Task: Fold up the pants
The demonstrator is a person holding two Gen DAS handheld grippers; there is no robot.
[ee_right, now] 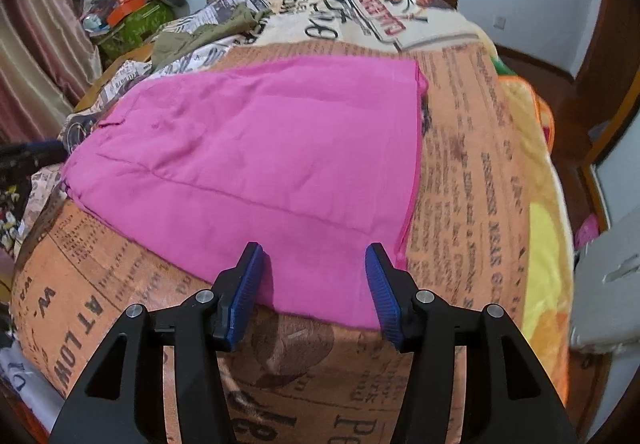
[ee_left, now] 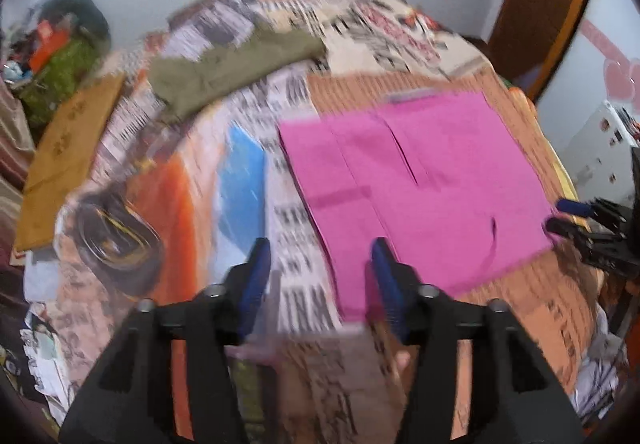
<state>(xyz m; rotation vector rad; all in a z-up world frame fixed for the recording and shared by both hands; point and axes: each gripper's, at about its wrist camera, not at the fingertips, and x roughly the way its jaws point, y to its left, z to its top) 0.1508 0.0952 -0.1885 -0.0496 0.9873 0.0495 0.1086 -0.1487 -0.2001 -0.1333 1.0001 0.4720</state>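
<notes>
Nearest to my left camera, the left claw stands wide open with nothing between its blue pads; below it I see the bed cover and, at the right pad, the near edge of the pink pants. This view is blurred by motion, so the print on the cover cannot be read there. At the right edge of this frame the right claw shows only partly, its tips at the corner of the pants; the rest is cut off.

From the right camera, the right claw is also wide open and holds nothing, with the near edge of the pink pants lying between its pads. The pants lie flat in the middle of the frame on the bed cover. On the cover I can read "AT LOW" at lower left; the smaller text is too soft to read.

An olive garment lies crumpled at upper left, well apart from the pants. A pile of things in the far upper left corner is hard to make out.
</notes>
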